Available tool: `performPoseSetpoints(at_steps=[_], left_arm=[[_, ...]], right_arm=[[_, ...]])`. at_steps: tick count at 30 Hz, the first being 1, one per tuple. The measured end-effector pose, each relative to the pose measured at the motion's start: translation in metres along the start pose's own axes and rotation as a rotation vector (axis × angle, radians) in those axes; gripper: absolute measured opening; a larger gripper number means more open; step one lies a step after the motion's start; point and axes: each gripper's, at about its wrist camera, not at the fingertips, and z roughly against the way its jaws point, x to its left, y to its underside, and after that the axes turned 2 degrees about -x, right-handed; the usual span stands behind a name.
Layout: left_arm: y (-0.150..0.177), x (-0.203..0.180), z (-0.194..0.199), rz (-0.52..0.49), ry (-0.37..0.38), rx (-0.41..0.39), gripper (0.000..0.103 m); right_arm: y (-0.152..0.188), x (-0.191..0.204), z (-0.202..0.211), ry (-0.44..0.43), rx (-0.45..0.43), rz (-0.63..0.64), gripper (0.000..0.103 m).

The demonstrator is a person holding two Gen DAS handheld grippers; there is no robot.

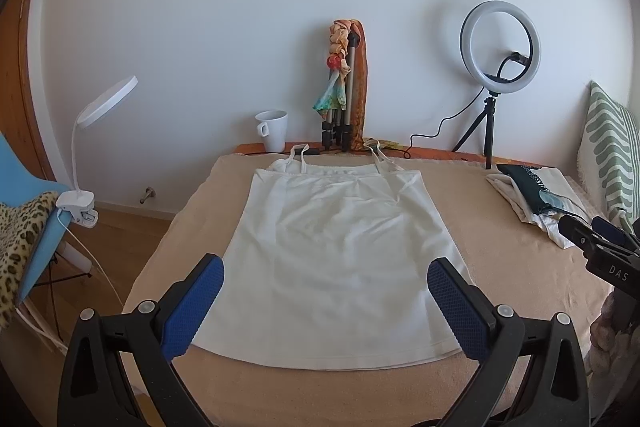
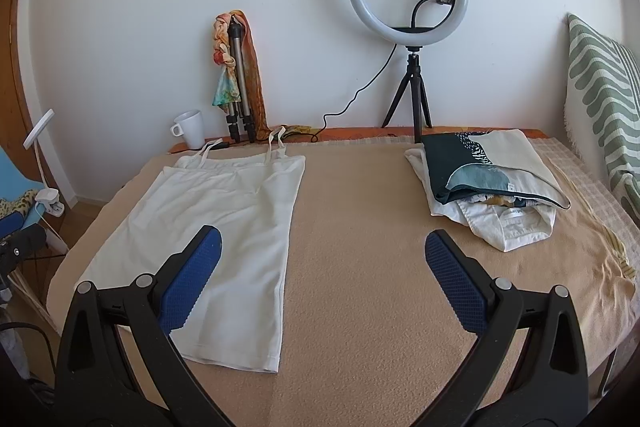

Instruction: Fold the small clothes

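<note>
A white strappy top lies spread flat on the beige blanket, straps toward the wall. My left gripper is open and empty, hovering over the top's lower hem. In the right wrist view the same top lies to the left. My right gripper is open and empty above bare blanket, its left finger over the top's right side. The right gripper's side also shows at the right edge of the left wrist view.
A pile of folded clothes lies at the back right. A ring light on a tripod, a folded tripod with scarves and a white mug stand by the wall. A striped cushion is right; a clip lamp and blue chair left.
</note>
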Motion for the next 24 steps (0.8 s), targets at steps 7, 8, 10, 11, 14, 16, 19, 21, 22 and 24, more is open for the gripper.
performPoseSetpoints(at_steps=[7,8,10,11,14,16,19,21,22,24], left_arm=[[-0.0004,0.0001,-0.0002,0.003,-0.001,-0.001,0.103],[-0.0006,0.0001,-0.0002,0.003,-0.002,-0.001,0.103],[-0.0010,-0.0002,-0.0002,0.003,-0.005,-0.005,0.103],[-0.0009,-0.0004,0.0003,0.003,-0.007,-0.008,0.103],[-0.0007,-0.0017,0.0015,0.002,-0.010,-0.016,0.103],[-0.0006,-0.0020,0.0019,0.004,-0.009,-0.017,0.103],[-0.0002,-0.0014,0.0026,0.006,-0.008,-0.019,0.103],[0.0004,-0.0018,0.0034,0.007,-0.008,-0.022,0.103],[0.0002,-0.0023,0.0036,0.007,-0.008,-0.023,0.103],[0.0005,-0.0014,0.0043,0.010,-0.009,-0.025,0.103]], right_arm=[[0.0011,0.0001,-0.0003,-0.002,0.001,-0.001,0.103],[0.0019,0.0011,0.0001,-0.001,0.001,-0.001,0.103],[0.0005,0.0002,-0.0009,0.000,0.002,-0.001,0.103],[0.0007,0.0003,-0.0006,-0.001,0.002,-0.002,0.103],[0.0004,0.0007,-0.0009,-0.002,0.004,-0.001,0.103],[0.0002,0.0009,-0.0011,0.001,0.004,-0.002,0.103],[0.0003,0.0011,-0.0011,0.000,0.004,-0.003,0.103],[0.0000,0.0013,-0.0012,0.000,0.004,-0.003,0.103],[-0.0002,0.0012,-0.0011,0.000,0.004,-0.002,0.103],[-0.0005,0.0013,-0.0012,-0.002,0.006,-0.003,0.103]])
